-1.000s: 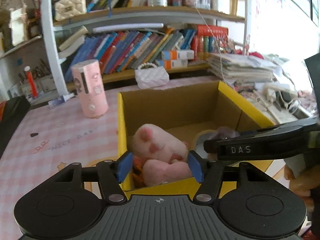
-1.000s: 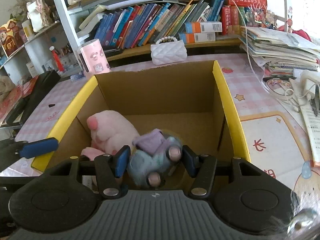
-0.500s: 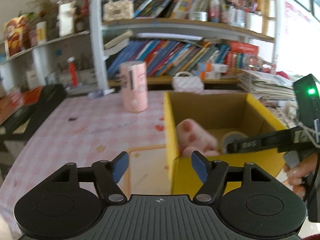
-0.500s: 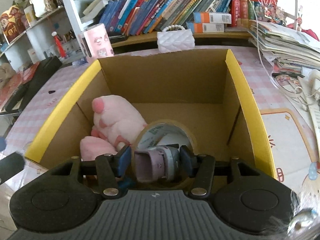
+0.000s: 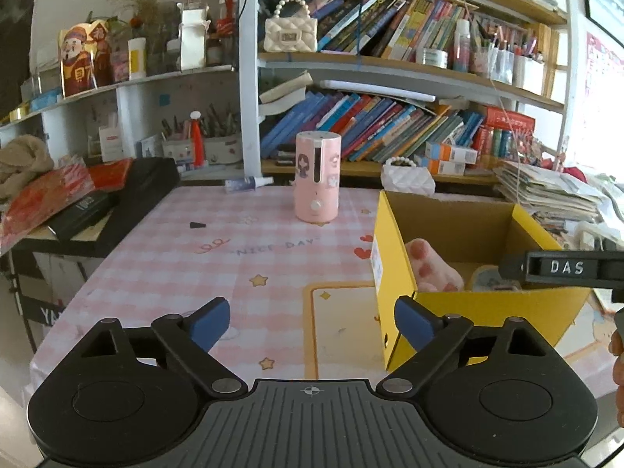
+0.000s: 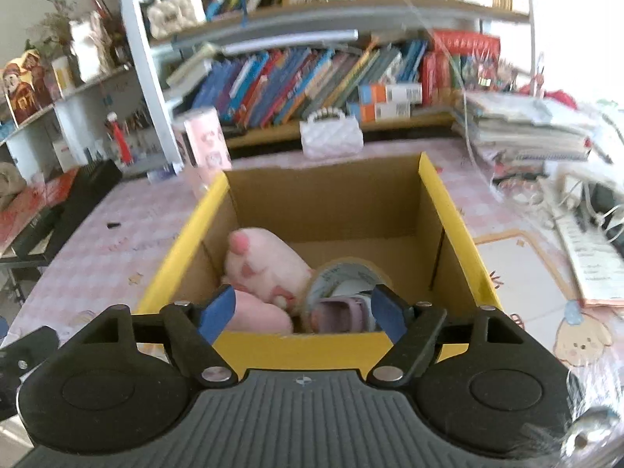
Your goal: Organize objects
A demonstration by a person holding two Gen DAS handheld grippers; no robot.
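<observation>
Fingers of the right gripper (image 6: 303,308) are opening, with nothing between them: the toy car (image 6: 343,310), gripped a second ago, now lies inside the tape roll (image 6: 331,273) in the yellow box (image 6: 452,210), beside the pink plush (image 6: 265,269) (delivery apparently done). Left gripper (image 5: 312,318), also opening and empty, has drawn back over bare tablecloth (image 5: 187,265), the box's near corner just beside its right finger.

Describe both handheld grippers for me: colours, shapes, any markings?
The left gripper and right gripper match: matte black bodies with a ribbed centre, round discs either side, silver pivot screws, angled black linkages and blue fingertip pads. In the left wrist view, the right gripper's side reads "DAS" in white.
</observation>
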